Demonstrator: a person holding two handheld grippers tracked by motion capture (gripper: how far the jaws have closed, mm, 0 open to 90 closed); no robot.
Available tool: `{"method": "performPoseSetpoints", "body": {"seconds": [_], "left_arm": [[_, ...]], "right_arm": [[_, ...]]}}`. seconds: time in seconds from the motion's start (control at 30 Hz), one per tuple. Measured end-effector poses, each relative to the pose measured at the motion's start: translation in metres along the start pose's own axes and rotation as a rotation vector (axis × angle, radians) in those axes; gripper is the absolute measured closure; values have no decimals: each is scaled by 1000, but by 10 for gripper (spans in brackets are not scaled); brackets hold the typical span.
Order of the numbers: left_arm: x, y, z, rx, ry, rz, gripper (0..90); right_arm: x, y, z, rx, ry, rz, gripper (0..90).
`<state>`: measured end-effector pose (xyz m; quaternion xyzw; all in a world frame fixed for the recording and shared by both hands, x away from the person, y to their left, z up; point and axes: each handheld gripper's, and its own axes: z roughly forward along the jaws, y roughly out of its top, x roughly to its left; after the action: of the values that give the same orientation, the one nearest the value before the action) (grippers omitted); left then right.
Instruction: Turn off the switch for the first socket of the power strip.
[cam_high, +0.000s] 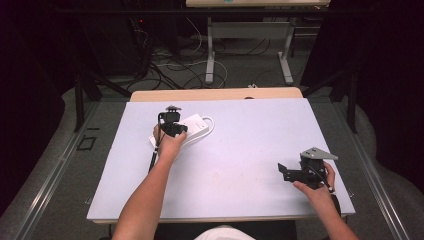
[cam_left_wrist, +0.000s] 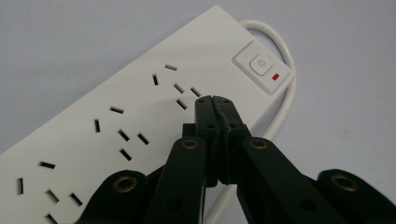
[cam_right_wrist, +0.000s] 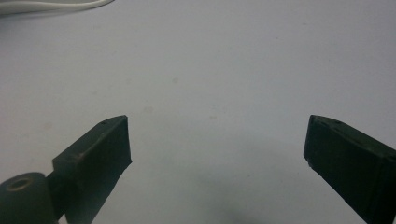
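My left tool (cam_left_wrist: 214, 99) is pressed fully together with nothing between its jaws, its tip over the white power strip (cam_left_wrist: 140, 98) that lies on the far left of the tabletop (cam_high: 240, 165), beside the switch (cam_left_wrist: 260, 65) with the red light. My right tool (cam_right_wrist: 217, 140) hangs wide apart and empty over the bare near right.

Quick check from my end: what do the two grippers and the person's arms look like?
Both grippers are black. The left gripper has linkage arms with brass-coloured rivets and a black cable trailing. The right gripper carries a grey three-cornered plate on top. The forearms are bare, no sleeves visible.
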<state>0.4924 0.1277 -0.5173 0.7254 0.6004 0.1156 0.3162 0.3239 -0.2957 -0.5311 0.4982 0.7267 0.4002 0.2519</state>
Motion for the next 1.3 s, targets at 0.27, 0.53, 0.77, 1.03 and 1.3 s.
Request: {"method": "performPoseSetpoints", "body": {"seconds": [0.27, 0.53, 0.77, 1.03, 1.3], "left_arm": [[1, -1, 6, 7, 23, 6, 900], [0, -1, 6, 5, 23, 9, 900], [1, -1, 6, 9, 22, 10, 900], [0, -1, 6, 10, 26, 21, 900], [-2, -2, 8, 25, 34, 29, 900]], "right_arm": [[1, 0, 1, 4, 4, -6, 69], [1, -1, 1, 1, 8, -10, 68], [1, 0, 1, 6, 8, -5, 69], [0, 0, 1, 3, 12, -11, 69], [1, 0, 1, 5, 15, -5, 69]]}}
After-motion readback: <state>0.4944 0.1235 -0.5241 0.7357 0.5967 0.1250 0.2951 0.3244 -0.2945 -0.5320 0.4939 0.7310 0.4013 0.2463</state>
